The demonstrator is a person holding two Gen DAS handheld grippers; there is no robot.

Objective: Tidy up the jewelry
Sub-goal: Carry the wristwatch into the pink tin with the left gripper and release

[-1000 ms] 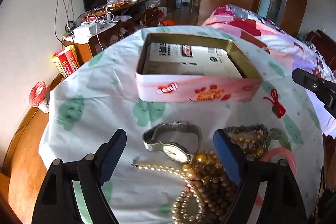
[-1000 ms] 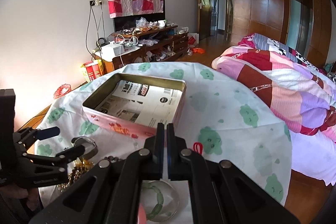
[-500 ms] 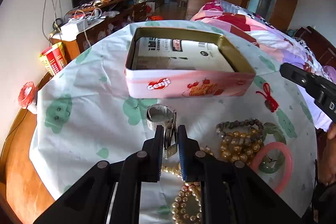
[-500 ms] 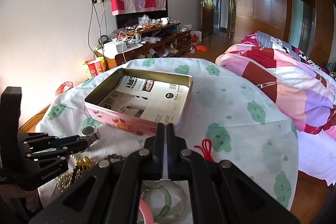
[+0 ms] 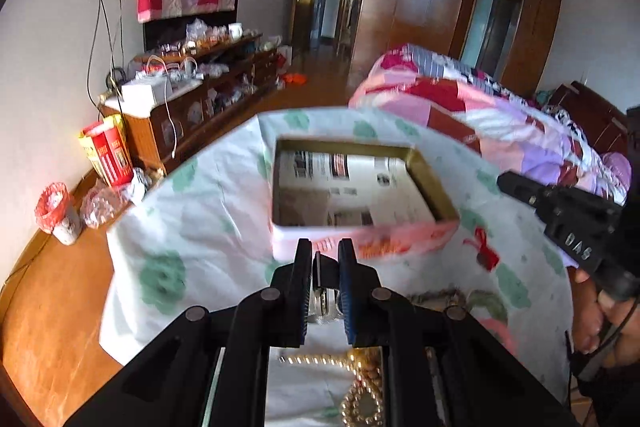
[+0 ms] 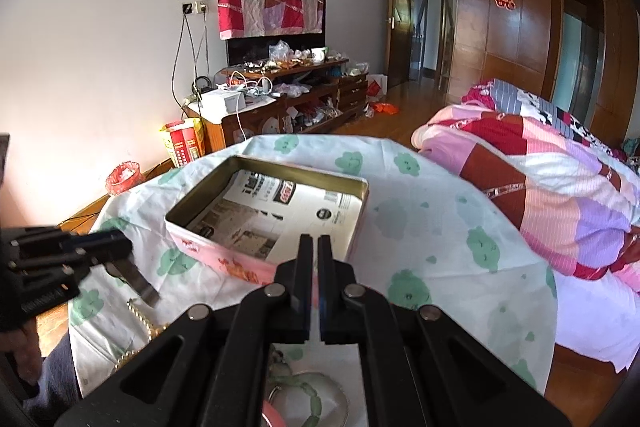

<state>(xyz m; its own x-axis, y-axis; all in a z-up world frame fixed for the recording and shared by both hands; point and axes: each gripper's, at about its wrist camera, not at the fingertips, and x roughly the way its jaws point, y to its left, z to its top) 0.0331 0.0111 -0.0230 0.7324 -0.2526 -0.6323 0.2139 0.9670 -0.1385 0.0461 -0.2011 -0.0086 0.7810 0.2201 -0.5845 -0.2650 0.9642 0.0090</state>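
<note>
Watch: the watch (image 5: 322,301) is clamped in my left gripper (image 5: 325,259), lifted off the worktop (image 6: 440,227), just short of the tin's near wall; in the right wrist view its metal strap (image 6: 134,281) hangs down from the fingers (image 5: 347,267).
Left gripper: fingers pressed onto the watch, pointed at the tin.
Right gripper: my right gripper (image 6: 313,259) has its fingers closed together with only a slit between, nothing in them, poised before the tin's near right corner.
Loose jewelry: nearer than the tin, a gold bead necklace (image 5: 360,399) lies under my left gripper; a green bangle (image 6: 308,389) lies under my right one; a red knot charm (image 5: 485,251) lies right of the tin.
Tin: the pink tin (image 6: 256,267) sits open mid-worktop, lined with newspaper (image 6: 296,211).
Beyond the tin: a patchwork bed quilt (image 6: 540,187) to its right.
</note>
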